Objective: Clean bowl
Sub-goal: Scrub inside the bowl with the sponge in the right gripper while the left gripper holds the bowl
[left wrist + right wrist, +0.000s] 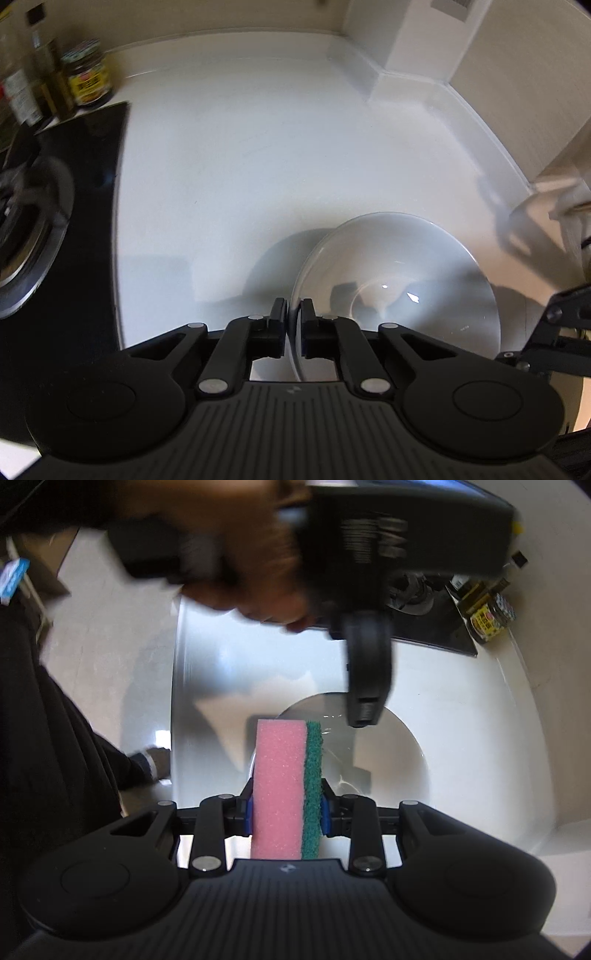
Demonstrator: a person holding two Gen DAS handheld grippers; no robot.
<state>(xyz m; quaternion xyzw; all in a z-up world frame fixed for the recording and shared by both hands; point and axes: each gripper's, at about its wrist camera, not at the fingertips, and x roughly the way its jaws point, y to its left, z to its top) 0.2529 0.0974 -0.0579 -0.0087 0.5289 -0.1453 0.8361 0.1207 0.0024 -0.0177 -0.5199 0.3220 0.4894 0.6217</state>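
Bowl (399,273) position: the white bowl is located on the white countertop (229,155), tilted so that its near rim is raised. The rim is clamped between the two pads of the left gripper (293,314), which are closed to a narrow gap with only the thin rim wall between them; one pad is placed outside the bowl and one inside.

In the right wrist view, the same bowl (391,760) is seen below and beyond the right gripper (286,808). A sponge (284,786), pink foam with a green scouring layer on one side, is gripped firmly between the right gripper's blue pads and held upright, its far end projecting over the bowl's near rim. Contact between sponge and bowl cannot be determined.

A black cooktop (92,192) is set into the countertop beside the bowl, with jars and bottles (85,74) grouped behind it.
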